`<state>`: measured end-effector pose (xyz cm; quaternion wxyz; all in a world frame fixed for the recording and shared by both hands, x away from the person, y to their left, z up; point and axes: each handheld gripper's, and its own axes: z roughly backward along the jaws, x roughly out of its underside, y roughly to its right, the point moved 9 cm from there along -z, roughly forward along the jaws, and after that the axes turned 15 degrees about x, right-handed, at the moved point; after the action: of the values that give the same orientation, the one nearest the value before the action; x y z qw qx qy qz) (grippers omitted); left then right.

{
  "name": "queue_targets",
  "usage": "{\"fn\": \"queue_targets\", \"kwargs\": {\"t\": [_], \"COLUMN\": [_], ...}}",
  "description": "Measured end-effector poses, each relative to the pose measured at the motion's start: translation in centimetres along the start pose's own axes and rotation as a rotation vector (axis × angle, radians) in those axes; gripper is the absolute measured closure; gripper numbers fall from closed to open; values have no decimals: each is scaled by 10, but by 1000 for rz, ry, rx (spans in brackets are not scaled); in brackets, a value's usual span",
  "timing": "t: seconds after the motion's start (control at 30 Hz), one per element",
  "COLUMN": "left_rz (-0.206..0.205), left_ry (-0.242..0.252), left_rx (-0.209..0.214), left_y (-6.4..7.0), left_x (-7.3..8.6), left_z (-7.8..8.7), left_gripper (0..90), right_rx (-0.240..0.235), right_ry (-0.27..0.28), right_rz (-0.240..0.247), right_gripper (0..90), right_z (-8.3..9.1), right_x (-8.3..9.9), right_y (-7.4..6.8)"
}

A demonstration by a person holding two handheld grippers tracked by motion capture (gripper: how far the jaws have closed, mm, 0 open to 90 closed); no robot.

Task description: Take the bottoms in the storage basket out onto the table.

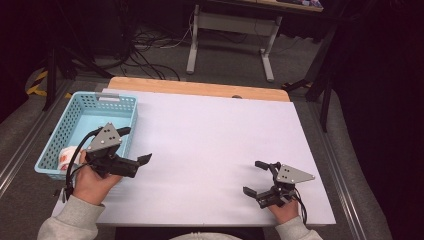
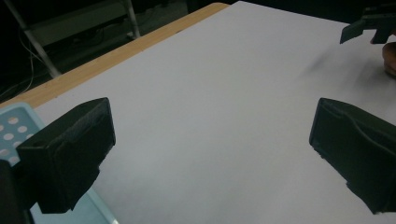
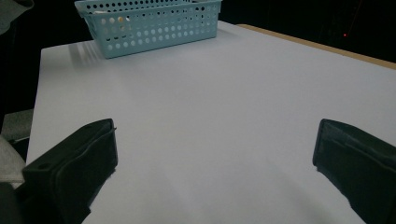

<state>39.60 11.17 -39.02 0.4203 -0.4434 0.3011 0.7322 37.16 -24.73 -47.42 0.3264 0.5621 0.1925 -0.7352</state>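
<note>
Basket (image 1: 125,107) is sitting beside the left gripper (image 1: 137,145), jaws gaping empty; right gripper (image 1: 255,177) is hovering low, likewise spread wide.

Table (image 1: 210,150): white top, centre frame, wooden strip (image 1: 200,89) exposed along its far edge. Floor (image 1: 225,60): grey carpet, upper frame. Cables (image 1: 145,55): black tangle, upper left. Desk legs (image 1: 265,50): pale metal, top centre. Surroundings were dark, light fell on the tabletop.

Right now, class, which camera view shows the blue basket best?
The high view: the whole blue basket and a white item inside. The right gripper view shows its perforated side wall far off; the left gripper view catches one corner.
</note>
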Motion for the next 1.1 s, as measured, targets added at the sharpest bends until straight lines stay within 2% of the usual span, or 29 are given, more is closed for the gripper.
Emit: {"fn": "queue_targets", "kwargs": {"t": [0.5,1.1], "left_rz": [34,80], "left_ry": [-53,-93], "left_rx": [-72,-125], "left_y": [-25,-48], "left_x": [14,29], "left_z": [29,53], "left_gripper": [13,13], "right_rx": [-1,-2], "right_ry": [-2,-1], "right_rz": [1,2], "right_gripper": [6,6], "right_z": [0,0], "right_x": [0,0], "right_y": [0,-1]}}
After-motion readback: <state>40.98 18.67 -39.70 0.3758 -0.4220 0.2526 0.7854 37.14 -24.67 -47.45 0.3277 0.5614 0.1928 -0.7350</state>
